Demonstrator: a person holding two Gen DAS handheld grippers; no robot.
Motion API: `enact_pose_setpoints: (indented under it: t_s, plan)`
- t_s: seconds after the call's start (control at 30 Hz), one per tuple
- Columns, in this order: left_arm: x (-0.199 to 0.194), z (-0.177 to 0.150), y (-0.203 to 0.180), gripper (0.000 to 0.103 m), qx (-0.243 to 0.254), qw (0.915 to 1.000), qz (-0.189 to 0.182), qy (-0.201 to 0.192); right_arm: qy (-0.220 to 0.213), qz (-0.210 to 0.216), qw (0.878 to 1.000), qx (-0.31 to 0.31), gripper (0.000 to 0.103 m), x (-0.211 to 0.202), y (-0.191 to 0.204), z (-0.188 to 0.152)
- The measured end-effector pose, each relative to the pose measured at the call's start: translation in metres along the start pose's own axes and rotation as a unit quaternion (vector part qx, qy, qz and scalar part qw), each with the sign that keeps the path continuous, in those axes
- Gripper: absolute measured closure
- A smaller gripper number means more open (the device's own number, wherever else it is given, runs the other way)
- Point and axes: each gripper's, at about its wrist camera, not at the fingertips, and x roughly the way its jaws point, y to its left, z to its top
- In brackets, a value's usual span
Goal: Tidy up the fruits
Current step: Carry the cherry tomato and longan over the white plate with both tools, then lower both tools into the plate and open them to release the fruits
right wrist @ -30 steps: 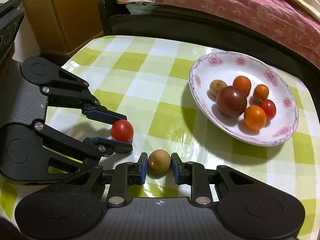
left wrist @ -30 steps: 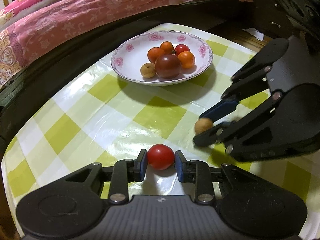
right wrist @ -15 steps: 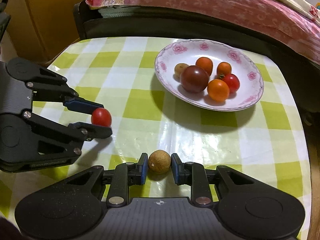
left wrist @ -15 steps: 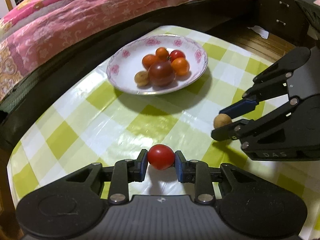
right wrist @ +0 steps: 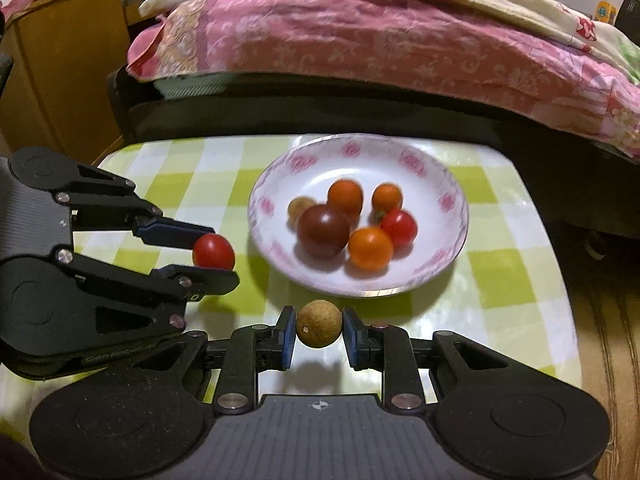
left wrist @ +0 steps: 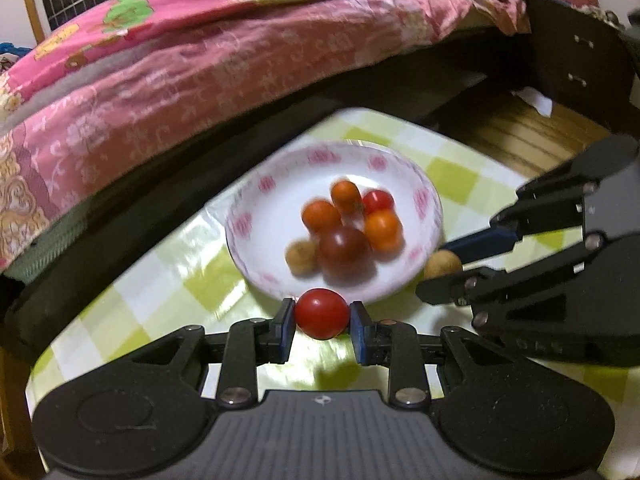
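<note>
My left gripper [left wrist: 321, 322] is shut on a red cherry tomato [left wrist: 321, 313], held above the table just short of the plate's near rim. My right gripper [right wrist: 319, 330] is shut on a brown round longan [right wrist: 319, 323], also held above the table near the plate's front rim. The white floral plate [left wrist: 256, 216] [right wrist: 448, 200] holds several tomatoes, a large dark one [right wrist: 323, 231] among them, and a small brown fruit [right wrist: 300, 207]. In the right wrist view the left gripper [right wrist: 212, 254] with its tomato [right wrist: 213, 252] is left of the plate. In the left wrist view the right gripper [left wrist: 442, 270] with the longan [left wrist: 443, 265] is at the plate's right.
The table has a green and white checked cover [right wrist: 504, 280]. A bed with a pink quilt [right wrist: 360, 44] and a dark frame runs behind the table. A wooden cabinet [right wrist: 60, 80] stands at the left. Wooden floor [left wrist: 516, 136] lies beyond the table's right edge.
Both grippers have lifted off the table and moved toward the plate, each still holding its fruit. The plate now sits nearer and more central in both views.
</note>
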Motion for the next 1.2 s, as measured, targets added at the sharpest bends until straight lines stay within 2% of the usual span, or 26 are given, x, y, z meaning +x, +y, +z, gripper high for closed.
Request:
enact_pose_setpoints:
  t_s: [0.17,0.4,1.2]
  plan:
    - [0.008,0.019,0.012,0.067,-0.012,0.9998,0.01,-0.014,-0.016,-0.011,1.0,0.011,0.082,0.005,-0.015,0.019]
    - [0.026,0.031,0.022,0.066,-0.019,0.9995,0.021,-0.013,-0.028,-0.027,0.999,0.017,0.082,0.016,-0.031,0.039]
    - [0.068,0.046,0.028,0.066,-0.022,0.9996,0.019,-0.008,-0.036,-0.041,0.998,0.007,0.082,0.053,-0.05,0.061]
